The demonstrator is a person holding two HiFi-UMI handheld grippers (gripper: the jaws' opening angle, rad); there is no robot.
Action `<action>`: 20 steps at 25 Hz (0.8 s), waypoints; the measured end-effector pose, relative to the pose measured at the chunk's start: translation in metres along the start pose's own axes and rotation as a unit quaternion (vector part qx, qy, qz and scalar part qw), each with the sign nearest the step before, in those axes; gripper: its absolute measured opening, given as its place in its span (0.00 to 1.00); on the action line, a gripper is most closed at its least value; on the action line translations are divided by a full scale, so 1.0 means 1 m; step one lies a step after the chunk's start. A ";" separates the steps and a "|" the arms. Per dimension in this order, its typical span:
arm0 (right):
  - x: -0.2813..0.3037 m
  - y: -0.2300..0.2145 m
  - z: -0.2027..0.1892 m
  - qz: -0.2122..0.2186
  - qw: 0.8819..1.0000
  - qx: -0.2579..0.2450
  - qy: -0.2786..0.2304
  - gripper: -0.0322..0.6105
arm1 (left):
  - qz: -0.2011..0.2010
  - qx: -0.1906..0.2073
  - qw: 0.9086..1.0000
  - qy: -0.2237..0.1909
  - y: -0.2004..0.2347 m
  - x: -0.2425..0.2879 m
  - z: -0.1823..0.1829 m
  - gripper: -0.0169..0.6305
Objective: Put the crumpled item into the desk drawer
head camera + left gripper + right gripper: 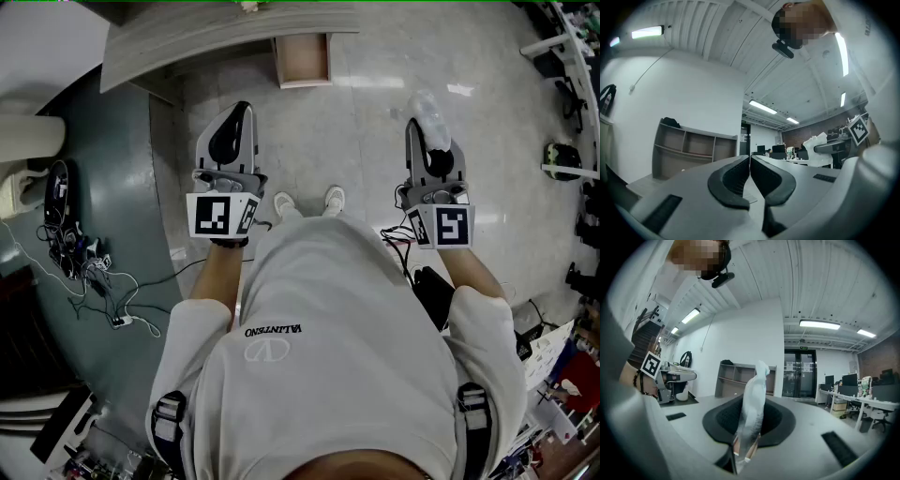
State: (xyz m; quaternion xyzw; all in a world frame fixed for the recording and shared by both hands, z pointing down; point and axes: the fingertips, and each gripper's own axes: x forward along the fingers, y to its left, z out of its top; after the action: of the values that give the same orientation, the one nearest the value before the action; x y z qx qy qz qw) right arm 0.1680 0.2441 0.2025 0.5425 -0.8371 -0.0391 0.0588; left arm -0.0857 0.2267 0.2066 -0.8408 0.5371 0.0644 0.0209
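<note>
The crumpled item [427, 110], a clear, whitish plastic wrapper, sticks out of my right gripper [421, 127], which is shut on it. In the right gripper view the wrapper [755, 401] stands upright, pinched between the dark pads of that gripper [749, 420]. My left gripper [239, 112] is held level with it on the left, shut and empty; its pads [736, 178] meet with nothing between them. The desk [187, 42] lies ahead at the top of the head view, with its wooden drawer [303, 59] pulled open. Both grippers are well short of the drawer.
A person's white shoes [307, 201] stand on the pale tiled floor between the grippers. Cables and a power strip [89, 272] lie on the grey floor to the left. Chair bases and equipment [562, 159] crowd the right edge. A wall shelf [740, 376] shows across the room.
</note>
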 end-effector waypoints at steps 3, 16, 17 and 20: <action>0.001 0.007 0.003 0.008 1.000 0.011 -0.005 0.13 | 0.000 0.000 1.000 -0.002 0.004 -0.003 0.002 0.04; 0.018 0.056 0.006 0.024 1.000 0.007 -0.003 0.14 | -0.016 -0.015 1.000 0.005 0.035 -0.019 -0.010 0.04; 0.020 0.061 0.005 0.025 1.000 0.006 -0.002 0.14 | -0.019 -0.017 1.000 0.005 0.037 -0.020 -0.010 0.04; 0.026 0.076 0.005 0.027 1.000 0.006 0.002 0.14 | -0.030 -0.017 0.999 0.006 0.044 -0.023 -0.012 0.04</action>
State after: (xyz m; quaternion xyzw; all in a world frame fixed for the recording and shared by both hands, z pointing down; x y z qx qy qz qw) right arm 0.0886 0.2514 0.2083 0.5203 -0.8514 -0.0319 0.0581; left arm -0.1340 0.2272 0.2226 -0.8574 0.5101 0.0682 0.0052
